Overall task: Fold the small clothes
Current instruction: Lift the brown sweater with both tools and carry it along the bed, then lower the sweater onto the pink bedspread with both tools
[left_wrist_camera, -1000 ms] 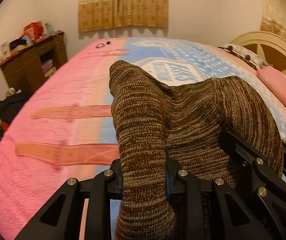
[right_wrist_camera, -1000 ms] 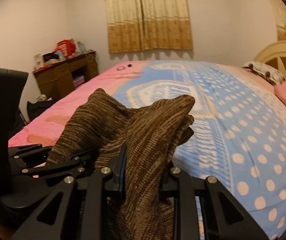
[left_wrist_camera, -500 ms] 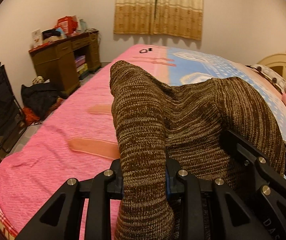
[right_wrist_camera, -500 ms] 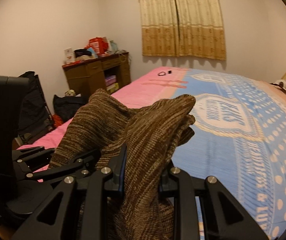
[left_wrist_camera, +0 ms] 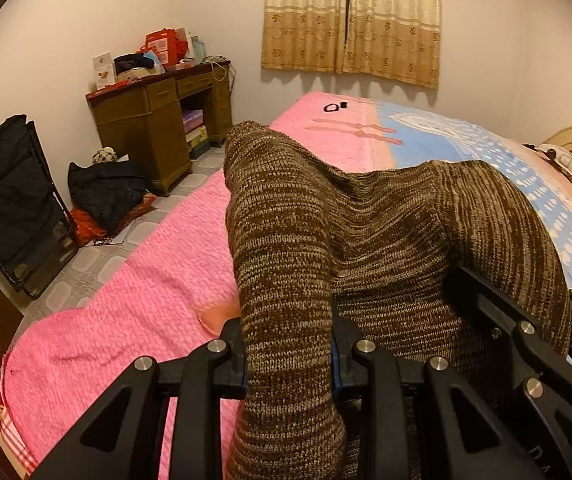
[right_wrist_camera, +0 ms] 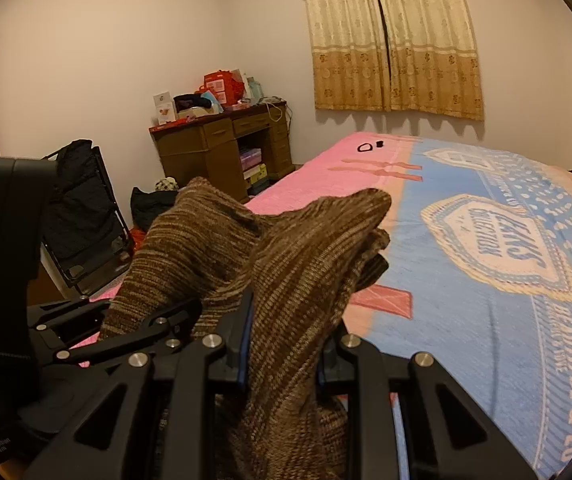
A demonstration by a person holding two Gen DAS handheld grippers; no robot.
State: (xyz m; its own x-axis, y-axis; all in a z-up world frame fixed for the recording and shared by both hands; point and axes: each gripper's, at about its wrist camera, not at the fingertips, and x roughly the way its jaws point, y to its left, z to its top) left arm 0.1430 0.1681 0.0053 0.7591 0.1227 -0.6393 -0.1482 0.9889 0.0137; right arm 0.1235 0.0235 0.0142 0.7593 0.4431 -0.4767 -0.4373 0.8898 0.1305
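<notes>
With my left claw [left_wrist_camera: 288,354] and right claw [right_wrist_camera: 282,344] each clamped on a bunched edge of the brown knit garment [left_wrist_camera: 366,232], lifted over the bed [left_wrist_camera: 134,304], I should keep them level, spread the cloth taut, then lower it flat.

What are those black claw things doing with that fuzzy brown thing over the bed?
A person is folding a brown knit garment. The left gripper and the right gripper each pinch a bunched part of it, close side by side, holding it up over the pink and blue bedspread. It isn't laid down yet.
</notes>
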